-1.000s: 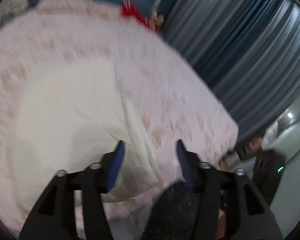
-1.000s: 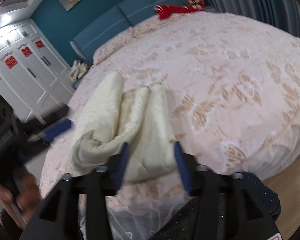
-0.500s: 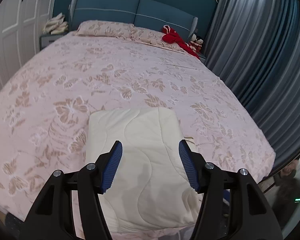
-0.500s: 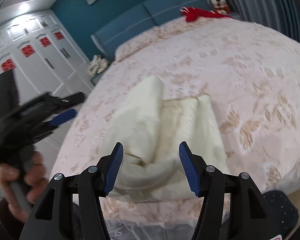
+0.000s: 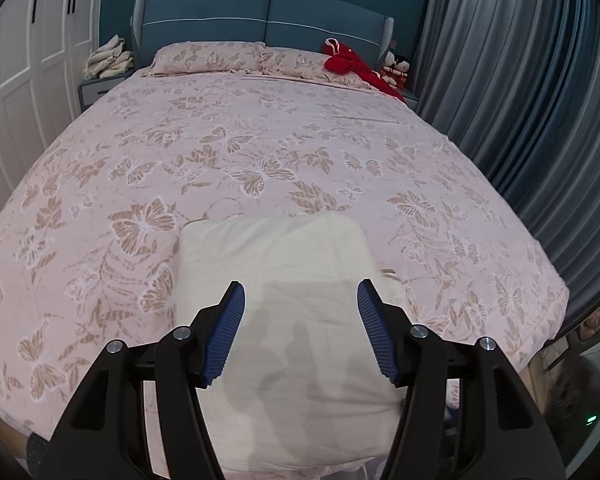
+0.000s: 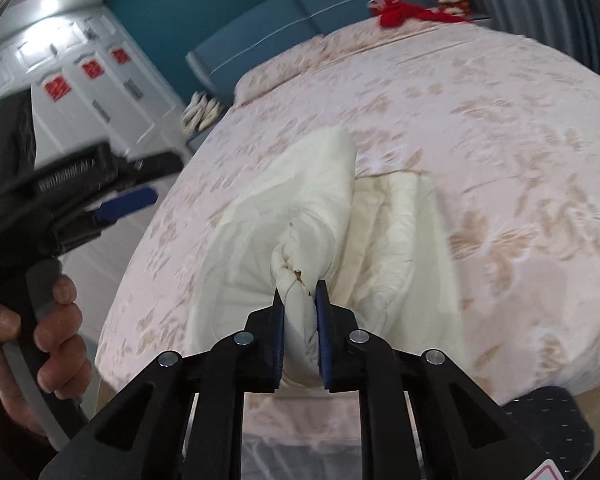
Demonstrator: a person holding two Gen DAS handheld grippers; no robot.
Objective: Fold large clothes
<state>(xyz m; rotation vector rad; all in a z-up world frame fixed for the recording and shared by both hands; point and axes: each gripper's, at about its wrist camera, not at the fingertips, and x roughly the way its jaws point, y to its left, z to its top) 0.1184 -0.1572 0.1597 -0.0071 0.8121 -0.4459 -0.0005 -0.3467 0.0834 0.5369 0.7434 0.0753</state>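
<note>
Right wrist view shows the right gripper (image 6: 300, 300) with its fingers squeezed on a bunched corner of the cream quilt (image 6: 320, 216). Those fingers have just been closing, with the cloth between them, so the quilt can be lifted and folded over. The quilt lies partly folded near the foot edge of the bed (image 5: 260, 152), close to the person. The left gripper (image 5: 300, 332) hangs above the quilt with its fingers apart and nothing in them, likely ready to catch another edge. A hand (image 6: 40, 332) holds its handle.

Cream quilt (image 5: 296, 320) near edge cut off below; red garment (image 6: 400, 14) blurred.
</note>
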